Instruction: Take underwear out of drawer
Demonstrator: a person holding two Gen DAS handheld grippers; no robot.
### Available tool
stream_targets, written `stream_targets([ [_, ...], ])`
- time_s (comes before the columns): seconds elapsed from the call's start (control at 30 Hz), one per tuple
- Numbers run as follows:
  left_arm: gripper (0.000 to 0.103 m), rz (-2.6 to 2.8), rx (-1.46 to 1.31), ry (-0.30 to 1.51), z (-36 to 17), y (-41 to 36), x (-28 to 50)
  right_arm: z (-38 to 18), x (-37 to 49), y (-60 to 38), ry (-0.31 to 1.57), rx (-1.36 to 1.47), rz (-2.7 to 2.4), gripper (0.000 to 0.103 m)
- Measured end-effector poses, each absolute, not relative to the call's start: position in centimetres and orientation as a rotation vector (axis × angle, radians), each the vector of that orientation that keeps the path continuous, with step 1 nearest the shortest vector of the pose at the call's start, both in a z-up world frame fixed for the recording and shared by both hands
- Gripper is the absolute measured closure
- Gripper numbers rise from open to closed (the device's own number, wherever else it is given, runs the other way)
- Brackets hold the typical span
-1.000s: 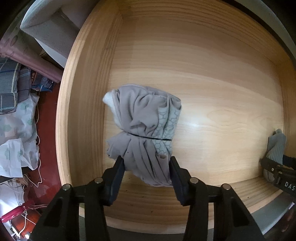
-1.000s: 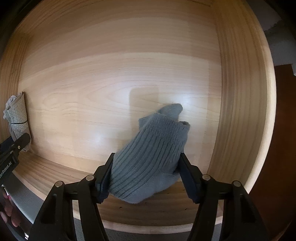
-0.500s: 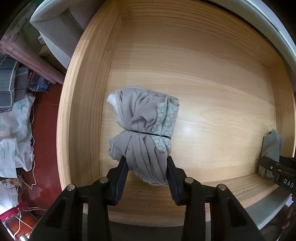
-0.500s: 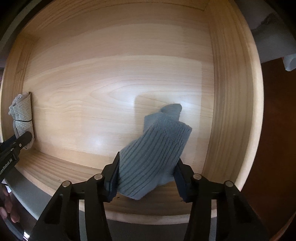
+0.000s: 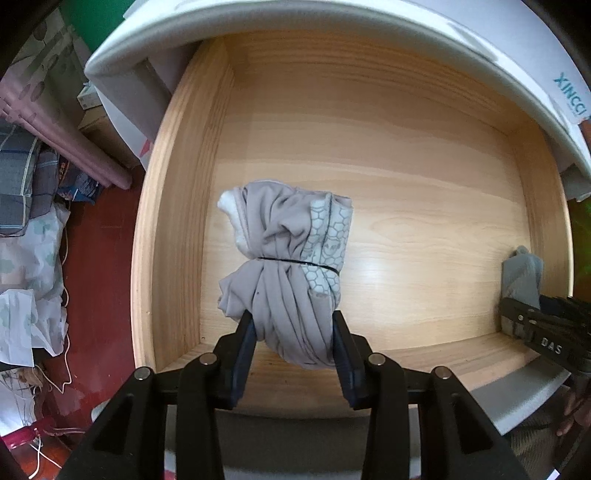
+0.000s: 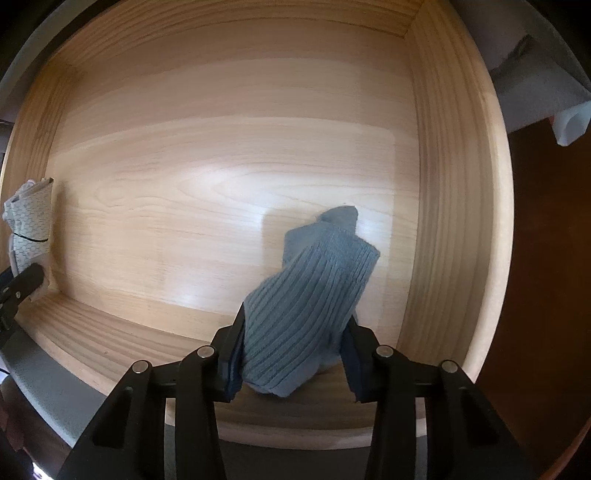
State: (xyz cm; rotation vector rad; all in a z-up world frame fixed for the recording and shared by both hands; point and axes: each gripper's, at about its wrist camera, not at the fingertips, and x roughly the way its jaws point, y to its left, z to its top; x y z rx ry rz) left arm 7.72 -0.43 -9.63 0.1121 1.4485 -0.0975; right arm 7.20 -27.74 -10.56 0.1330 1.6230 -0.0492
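A grey underwear bundle (image 5: pixel 284 251), tied round the middle with a thin black band, hangs a little above the wooden drawer floor (image 5: pixel 406 166). My left gripper (image 5: pixel 291 325) points down and is shut on the bundle's lower end. In the right wrist view a ribbed blue-grey sock (image 6: pixel 314 295) sits between the pads of my right gripper (image 6: pixel 295 332), whose jaws are closing and press on it. The bundle (image 6: pixel 31 221) shows at that view's left edge, and the sock (image 5: pixel 522 273) at the left wrist view's right edge.
The drawer's side walls (image 6: pixel 454 184) rise on both sides, and its front edge (image 5: pixel 443 350) runs below the grippers. A white cabinet top (image 5: pixel 332 18) overhangs the back. Crumpled cloth and cables (image 5: pixel 26 266) lie on the red floor at the left.
Both grippers have narrowed onto their items and risen; the drawer looks farther away. The bundle and the sock have come up with them, squeezed tighter between the pads.
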Motion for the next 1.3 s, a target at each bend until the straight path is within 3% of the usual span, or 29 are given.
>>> stream_targets([
  [0.73,0.064,-0.152,0.163,1.295,-3.2,-2.0,6.2,-10.4,6.8,-30.1,1.634,0.194,0.0,0.067],
  [1.03,0.064,-0.226,0.122,1.221,3.7,-0.8,6.1,-9.7,6.7,-31.3,1.635,0.192,0.003,0.067],
  [1.3,0.064,-0.266,0.133,1.056,13.0,-0.5,6.5,-9.4,6.7,-30.7,1.634,0.182,0.001,0.067],
])
